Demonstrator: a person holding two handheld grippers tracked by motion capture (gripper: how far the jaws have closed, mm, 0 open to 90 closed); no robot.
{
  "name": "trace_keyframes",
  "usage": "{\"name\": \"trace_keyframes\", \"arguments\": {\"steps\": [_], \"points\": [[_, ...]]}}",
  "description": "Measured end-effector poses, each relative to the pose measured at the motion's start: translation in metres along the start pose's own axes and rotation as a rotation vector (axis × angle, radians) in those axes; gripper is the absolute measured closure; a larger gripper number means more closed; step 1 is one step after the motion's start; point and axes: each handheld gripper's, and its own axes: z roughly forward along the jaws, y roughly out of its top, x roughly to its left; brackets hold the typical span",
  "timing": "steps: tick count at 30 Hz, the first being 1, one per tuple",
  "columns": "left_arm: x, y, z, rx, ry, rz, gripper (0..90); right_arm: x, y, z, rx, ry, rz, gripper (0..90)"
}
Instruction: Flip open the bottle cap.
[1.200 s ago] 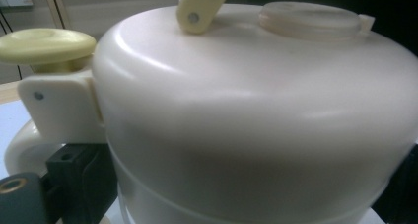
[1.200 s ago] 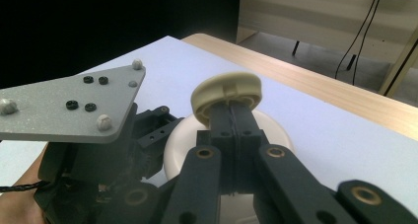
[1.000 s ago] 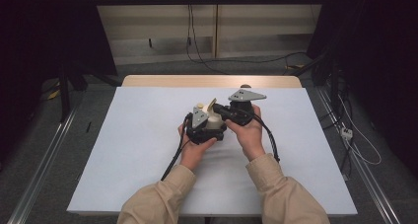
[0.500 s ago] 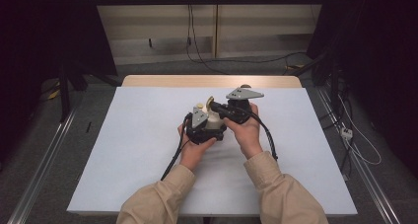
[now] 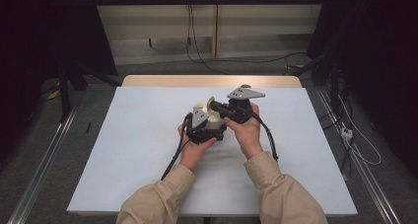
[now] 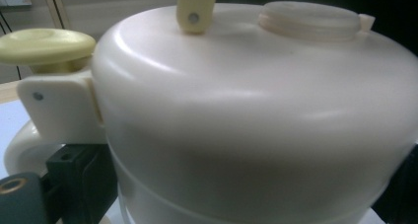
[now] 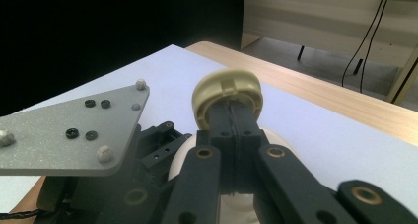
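Nearest in the left gripper view is a cream plastic pot (image 6: 256,125), a rounded toy-like cooker body with a smooth domed lid, a faint seam running round its lower part and a flat ribbed cap (image 6: 309,19) on top. A pale yellow knob (image 6: 44,45) sits on a white hinge block at its side, and a yellow handle strap (image 6: 196,9) is pinned to the lid. The left gripper (image 5: 203,130) has its black jaws either side of the pot's base, clamped on it. In the high view the pot (image 5: 213,120) stands near the middle of the white tabletop (image 5: 123,150), between the person's two hands. Just beyond, the right gripper (image 5: 224,108) reaches over the top; in the right gripper view its jaws are pressed together on the yellow handle (image 7: 227,91), pinching it above the lid. Farther off lies the wooden far edge (image 5: 212,81) of the tabletop
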Motion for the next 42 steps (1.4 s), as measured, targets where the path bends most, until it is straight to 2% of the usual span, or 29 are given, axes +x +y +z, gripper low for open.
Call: {"name": "trace_keyframes", "arguments": {"steps": [14, 20, 25, 29, 30, 32, 35, 38, 40, 41, 42], "points": [[0.000, 0.000, 0.000, -0.001, 0.000, -0.005, 5.0, 0.000, 0.000, 0.005, 0.001, -0.003, 0.006, 89.8], [0.000, 0.000, 0.000, -0.001, 0.000, -0.007, 5.0, 0.002, 0.002, 0.009, 0.003, 0.006, -0.009, 89.0], [0.000, 0.000, 0.000, -0.001, -0.006, -0.011, 4.9, 0.001, 0.002, 0.008, 0.013, 0.009, -0.002, 84.0], [0.001, 0.001, -0.001, 0.007, -0.011, -0.006, 4.7, -0.003, 0.002, 0.003, 0.008, 0.005, 0.028, 73.2], [0.001, 0.000, -0.001, -0.001, -0.014, -0.017, 4.7, -0.004, 0.002, 0.001, 0.004, 0.004, 0.028, 71.2], [0.002, 0.000, -0.001, 0.003, -0.020, -0.014, 4.6, -0.004, 0.003, -0.002, 0.004, 0.007, 0.022, 66.7], [0.003, 0.001, -0.002, 0.010, -0.026, -0.016, 4.5, -0.004, 0.001, -0.006, 0.007, 0.019, 0.023, 55.8], [0.003, 0.001, -0.003, 0.017, -0.029, -0.005, 4.3, -0.006, -0.003, -0.011, 0.010, 0.028, 0.028, 45.6], [0.003, 0.001, -0.003, 0.025, -0.029, 0.003, 4.0, -0.007, -0.004, -0.013, 0.009, 0.034, 0.034, 43.1], [0.004, 0.000, -0.004, 0.042, -0.034, 0.020, 3.9, -0.008, -0.007, -0.017, 0.010, 0.054, 0.044, 36.9], [0.004, 0.000, -0.005, 0.053, -0.038, 0.028, 3.9, -0.009, -0.009, -0.019, 0.010, 0.059, 0.041, 34.7]]}}
